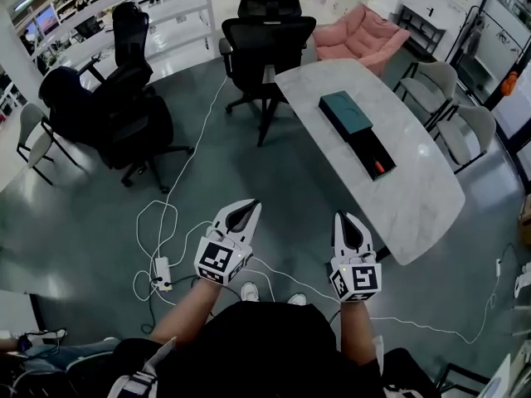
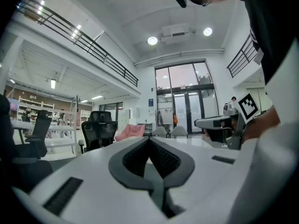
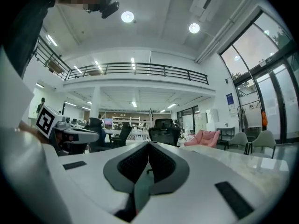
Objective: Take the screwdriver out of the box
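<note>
An open black box (image 1: 373,152) lies on the white marble table (image 1: 415,197) at the right of the head view, its dark teal lid (image 1: 346,113) beside it at the far end. An orange-tipped screwdriver (image 1: 379,167) shows inside the box's near end. Both grippers hover level at waist height over the floor, well short of the table. My left gripper (image 1: 251,207) (image 2: 149,139) is shut with nothing between its jaws. My right gripper (image 1: 343,219) (image 3: 148,143) is likewise shut and holds nothing. The table's near end is just ahead and to the right of it.
Black office chairs (image 1: 264,44) stand at the table's far end, and others (image 1: 124,106) to the left. A white cable and a power strip (image 1: 163,270) lie on the floor by my feet. A pink sofa (image 1: 358,30) and grey chairs (image 1: 467,131) stand behind the table.
</note>
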The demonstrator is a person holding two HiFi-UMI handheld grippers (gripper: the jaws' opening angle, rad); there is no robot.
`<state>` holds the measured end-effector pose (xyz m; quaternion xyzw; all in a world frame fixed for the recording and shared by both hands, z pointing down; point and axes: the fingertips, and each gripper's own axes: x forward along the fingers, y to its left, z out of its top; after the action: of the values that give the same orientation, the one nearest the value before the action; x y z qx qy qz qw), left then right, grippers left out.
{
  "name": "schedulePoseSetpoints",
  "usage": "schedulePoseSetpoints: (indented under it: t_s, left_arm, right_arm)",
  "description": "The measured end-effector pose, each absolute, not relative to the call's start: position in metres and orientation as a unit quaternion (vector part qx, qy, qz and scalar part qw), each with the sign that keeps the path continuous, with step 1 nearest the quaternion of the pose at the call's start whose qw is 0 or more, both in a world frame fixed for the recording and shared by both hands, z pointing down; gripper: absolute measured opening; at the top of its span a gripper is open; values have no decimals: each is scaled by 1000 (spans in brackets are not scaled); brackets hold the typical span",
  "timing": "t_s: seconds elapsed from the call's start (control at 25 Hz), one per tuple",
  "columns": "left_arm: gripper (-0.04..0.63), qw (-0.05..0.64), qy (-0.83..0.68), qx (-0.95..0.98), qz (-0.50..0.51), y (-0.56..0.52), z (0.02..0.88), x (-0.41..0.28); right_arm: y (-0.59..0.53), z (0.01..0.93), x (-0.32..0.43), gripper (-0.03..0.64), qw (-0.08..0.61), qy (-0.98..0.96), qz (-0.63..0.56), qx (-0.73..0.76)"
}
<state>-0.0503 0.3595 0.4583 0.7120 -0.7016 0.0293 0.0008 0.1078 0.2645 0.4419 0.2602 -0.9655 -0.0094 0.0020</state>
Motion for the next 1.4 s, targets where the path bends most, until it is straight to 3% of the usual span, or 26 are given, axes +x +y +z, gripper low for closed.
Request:
schedulePoseSetpoints:
  t_s: [0.68, 1.4]
  left_arm:
    - [6, 28, -698, 716, 1, 371, 473, -83]
    - [6, 33, -696, 717, 26, 240, 470, -82]
  right_arm:
    - [296, 466, 90, 23, 38, -958, -18, 283]
    - [165, 460, 102, 23, 24, -959, -6, 282]
